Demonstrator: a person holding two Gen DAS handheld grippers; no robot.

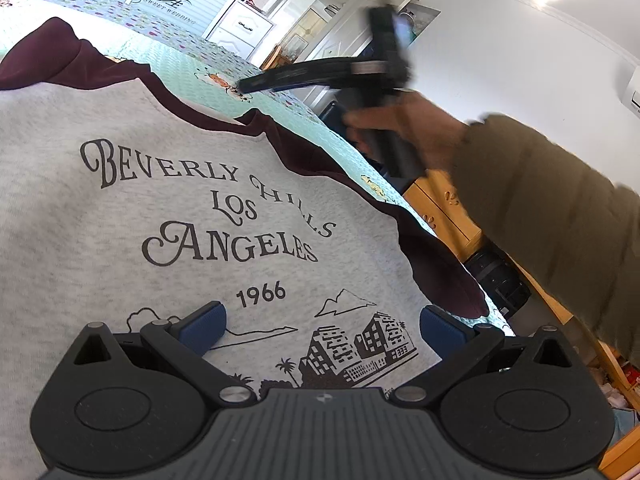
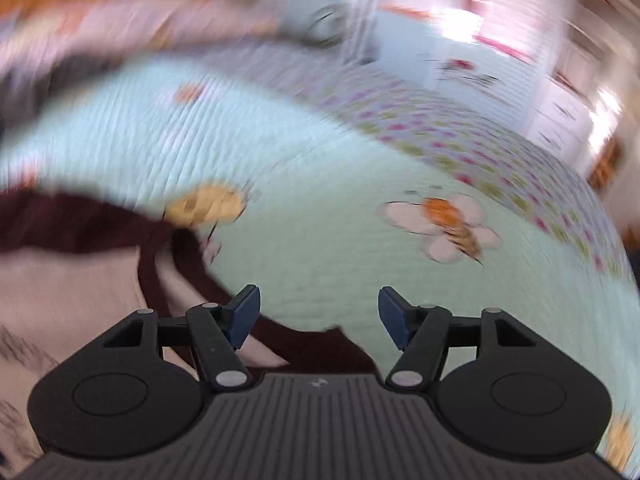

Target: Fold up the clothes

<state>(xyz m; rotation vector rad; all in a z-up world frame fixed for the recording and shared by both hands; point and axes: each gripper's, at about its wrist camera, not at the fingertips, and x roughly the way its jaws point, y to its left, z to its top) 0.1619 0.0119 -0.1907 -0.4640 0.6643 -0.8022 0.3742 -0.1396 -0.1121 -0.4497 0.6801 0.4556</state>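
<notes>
A grey sweatshirt (image 1: pixel 120 208) with maroon sleeves and the print "Beverly Hills Los Angeles 1966" lies spread flat on a mint quilted bedspread (image 1: pixel 224 76). My left gripper (image 1: pixel 322 328) hovers just over its printed chest, blue pads wide apart with only flat cloth below them. In the blurred right wrist view my right gripper (image 2: pixel 320 314) is open above a maroon edge of the sweatshirt (image 2: pixel 288 336), and nothing sits between its pads. The grey body (image 2: pixel 60 280) lies to its left. A hand (image 1: pixel 404 128) in an olive sleeve (image 1: pixel 552 216) holds that gripper above the far right sleeve.
The bedspread (image 2: pixel 360 264) carries bee and flower patches and a dotted border. Its right edge drops to yellow wooden furniture (image 1: pixel 440 208) and a dark object on the floor (image 1: pixel 496 276). White cabinets (image 1: pixel 248 24) stand beyond the bed.
</notes>
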